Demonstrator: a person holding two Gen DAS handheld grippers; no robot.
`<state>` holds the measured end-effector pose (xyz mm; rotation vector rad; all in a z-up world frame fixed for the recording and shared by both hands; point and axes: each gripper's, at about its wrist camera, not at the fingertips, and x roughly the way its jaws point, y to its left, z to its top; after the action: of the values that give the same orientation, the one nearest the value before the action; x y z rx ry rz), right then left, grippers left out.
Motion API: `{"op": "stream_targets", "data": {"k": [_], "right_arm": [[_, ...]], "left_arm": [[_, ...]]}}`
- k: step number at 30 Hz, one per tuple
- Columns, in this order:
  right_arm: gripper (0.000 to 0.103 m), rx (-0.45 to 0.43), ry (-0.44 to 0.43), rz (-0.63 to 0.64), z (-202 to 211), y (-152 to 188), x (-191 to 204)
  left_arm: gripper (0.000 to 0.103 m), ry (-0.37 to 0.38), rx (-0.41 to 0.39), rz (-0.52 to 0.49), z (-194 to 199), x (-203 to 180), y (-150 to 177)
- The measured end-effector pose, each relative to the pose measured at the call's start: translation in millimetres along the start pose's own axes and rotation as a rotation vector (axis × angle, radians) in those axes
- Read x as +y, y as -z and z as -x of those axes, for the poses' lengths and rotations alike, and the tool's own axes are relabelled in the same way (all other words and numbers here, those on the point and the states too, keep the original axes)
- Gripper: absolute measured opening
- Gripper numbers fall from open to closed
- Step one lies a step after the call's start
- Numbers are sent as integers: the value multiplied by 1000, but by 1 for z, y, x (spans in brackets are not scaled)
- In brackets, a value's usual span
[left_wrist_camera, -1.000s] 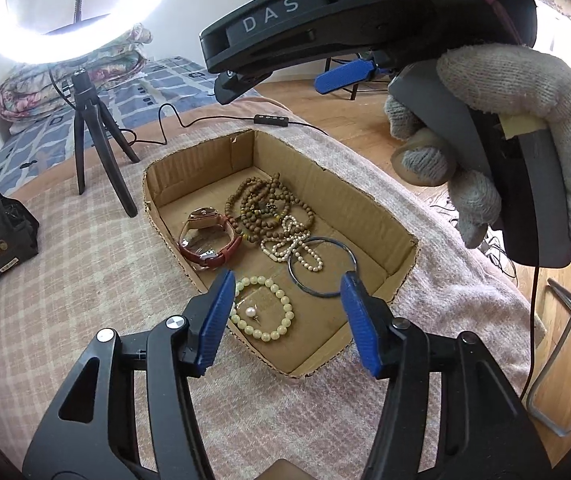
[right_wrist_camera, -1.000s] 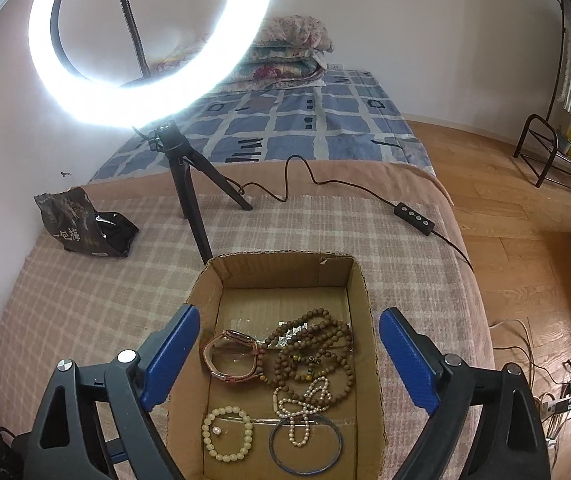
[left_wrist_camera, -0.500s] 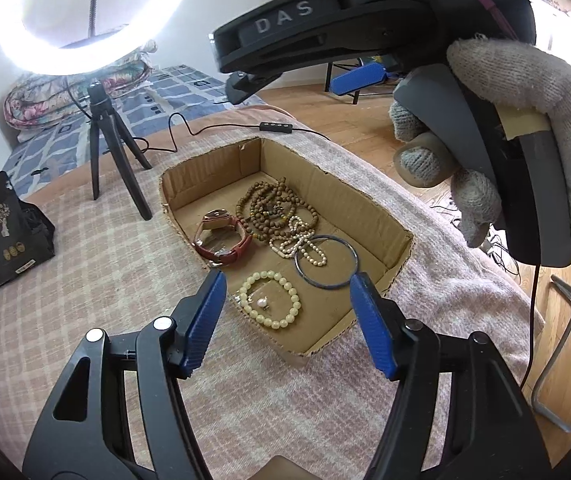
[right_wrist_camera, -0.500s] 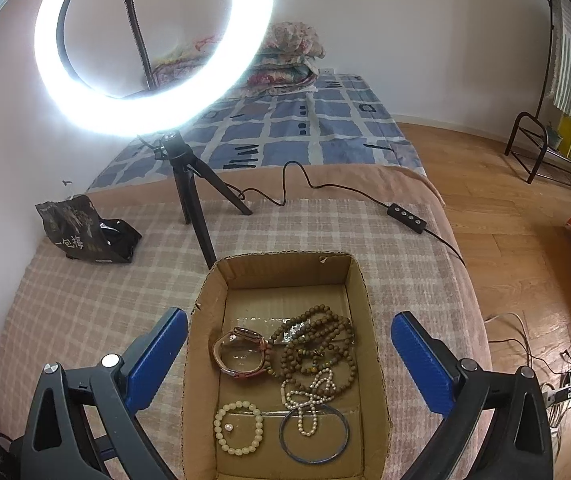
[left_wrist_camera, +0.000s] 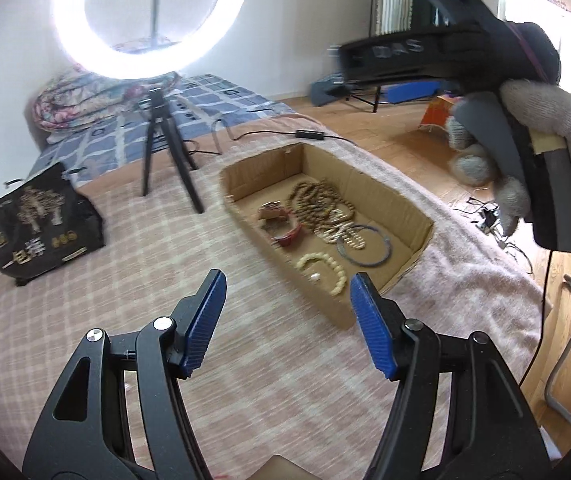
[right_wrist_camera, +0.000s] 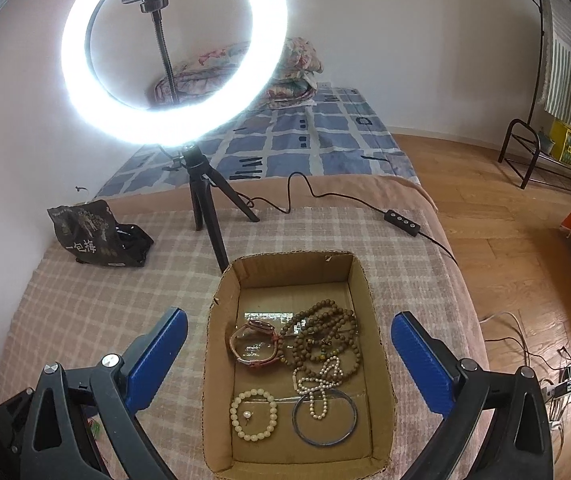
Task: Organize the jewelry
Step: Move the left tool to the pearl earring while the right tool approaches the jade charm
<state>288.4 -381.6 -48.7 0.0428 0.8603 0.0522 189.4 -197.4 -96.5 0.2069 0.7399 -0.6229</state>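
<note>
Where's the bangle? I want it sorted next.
Right wrist view: the bangle lies in the box's near right corner, beside the pale bead bracelet, under the pearl strand's end.

Both wrist views over cardboard tray (right_wrist_camera: pixel 379 344)

A: What's sitting in the cardboard box (right_wrist_camera: pixel 367 292)?

B: I'm counting one watch (right_wrist_camera: pixel 256 343), one brown bead strand (right_wrist_camera: pixel 327 338), one white pearl strand (right_wrist_camera: pixel 319 384), one pale bead bracelet (right_wrist_camera: pixel 254 415), one dark bangle (right_wrist_camera: pixel 324 416) and one loose pearl (right_wrist_camera: pixel 247 415).

A: And lying outside it?

B: One ring light (right_wrist_camera: pixel 173 52) is standing there, and one black bag (right_wrist_camera: pixel 97 236) is lying nearby.
</note>
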Motion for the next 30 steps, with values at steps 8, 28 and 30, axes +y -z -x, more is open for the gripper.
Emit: {"op": "stream_targets", "data": {"k": [8, 28, 30], "right_arm": [[103, -37, -32, 43, 19, 20, 25], [84, 51, -346, 241, 6, 118, 140], [79, 77, -364, 273, -3, 131, 152]], "left_arm": [[66, -73, -24, 30, 31, 50, 24], [45, -124, 72, 215, 31, 165, 98], [43, -115, 84, 211, 26, 165, 104]]}}
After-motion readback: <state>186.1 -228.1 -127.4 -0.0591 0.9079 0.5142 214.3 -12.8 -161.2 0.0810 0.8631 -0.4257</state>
